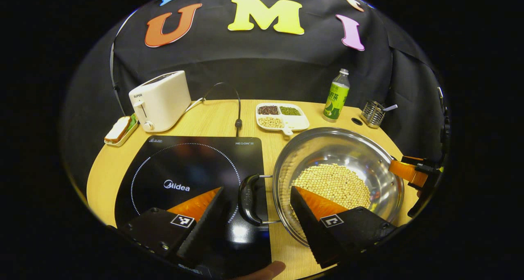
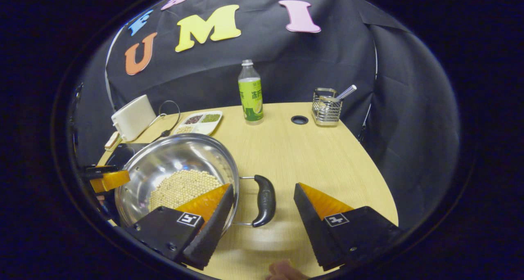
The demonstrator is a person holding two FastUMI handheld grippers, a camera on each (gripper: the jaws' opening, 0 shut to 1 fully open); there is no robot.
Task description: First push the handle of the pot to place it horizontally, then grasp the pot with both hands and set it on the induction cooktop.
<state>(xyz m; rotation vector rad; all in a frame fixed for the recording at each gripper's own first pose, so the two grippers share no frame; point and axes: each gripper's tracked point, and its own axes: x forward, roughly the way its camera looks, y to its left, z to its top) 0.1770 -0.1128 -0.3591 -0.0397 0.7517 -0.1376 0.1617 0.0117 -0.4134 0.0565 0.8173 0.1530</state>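
A steel pot (image 1: 339, 147) holding soybeans (image 1: 333, 184) stands on the wooden table, just right of the black induction cooktop (image 1: 184, 165). My left gripper (image 1: 257, 190) is open, its fingers straddling the pot's left black handle (image 1: 249, 199), which overhangs the cooktop's edge. One finger reaches over the beans. In the right gripper view, the right gripper (image 2: 263, 186) is open around the pot's other black handle (image 2: 265, 200). The pot (image 2: 163, 161) lies to its left. Each gripper shows far off in the other's view: right gripper (image 1: 409, 172), left gripper (image 2: 107, 180).
Along the back stand a white toaster (image 1: 160, 100), a sandwich in a small tray (image 1: 118, 130), a divided dish of beans (image 1: 282, 117), a green bottle (image 1: 336, 96) and a wire holder (image 1: 372, 113). A black cable (image 1: 237, 108) loops behind the cooktop. Bare table (image 2: 327, 157) lies right of the pot.
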